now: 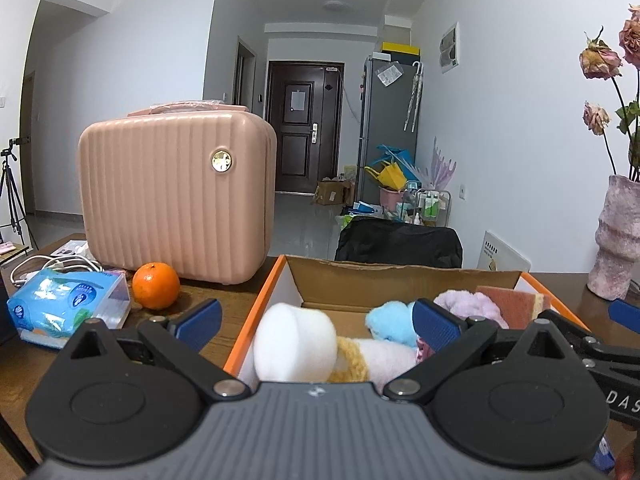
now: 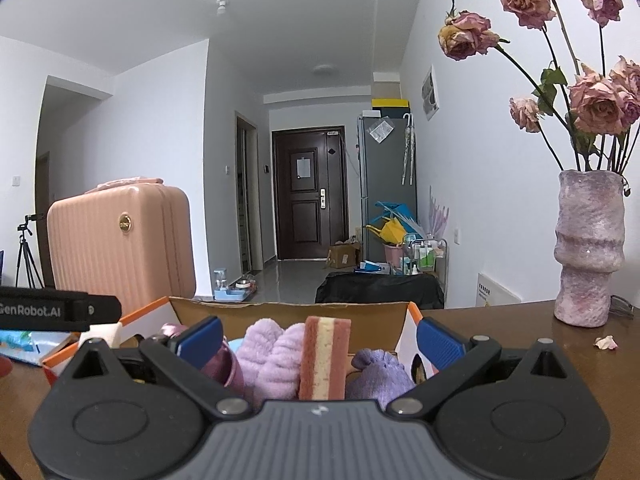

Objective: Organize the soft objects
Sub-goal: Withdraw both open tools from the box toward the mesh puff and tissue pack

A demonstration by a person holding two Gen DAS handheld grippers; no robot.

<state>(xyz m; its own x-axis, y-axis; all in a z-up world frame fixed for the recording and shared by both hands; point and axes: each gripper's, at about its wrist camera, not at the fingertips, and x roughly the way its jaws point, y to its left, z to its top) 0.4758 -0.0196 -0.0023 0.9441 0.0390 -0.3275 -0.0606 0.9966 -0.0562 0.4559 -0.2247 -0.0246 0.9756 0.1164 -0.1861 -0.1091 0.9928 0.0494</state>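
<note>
Resting on a brown wooden table (image 1: 224, 300), an open cardboard box with orange rim (image 1: 256, 300) holds the soft items: a white round foam sponge (image 1: 294, 346) at its near left, a cream plush piece with a yellow knitted band (image 1: 360, 354) beside it, a light blue fluffy cloth (image 1: 390, 322) behind, a lilac fluffy cloth (image 2: 270, 354) toward the middle, a pink-and-cream layered sponge (image 2: 324, 358) standing upright on edge, and a purple knitted pouch (image 2: 378, 374) at the near right. Left gripper (image 1: 318, 320): blue-padded fingers spread wide, released, holding nothing, above the box's near left edge. Right gripper (image 2: 320, 340): fingers likewise spread and empty, straddling the lilac cloth and layered sponge without touching. Left of the box: a ribbed pink hard-shell case (image 1: 176, 196), an orange fruit (image 1: 156, 286) touching its base, and a blue tissue pack (image 1: 66, 304) near. Far right: a mottled pink vase of dried roses (image 2: 588, 252), with a fallen petal (image 2: 606, 342) on the table.
</note>
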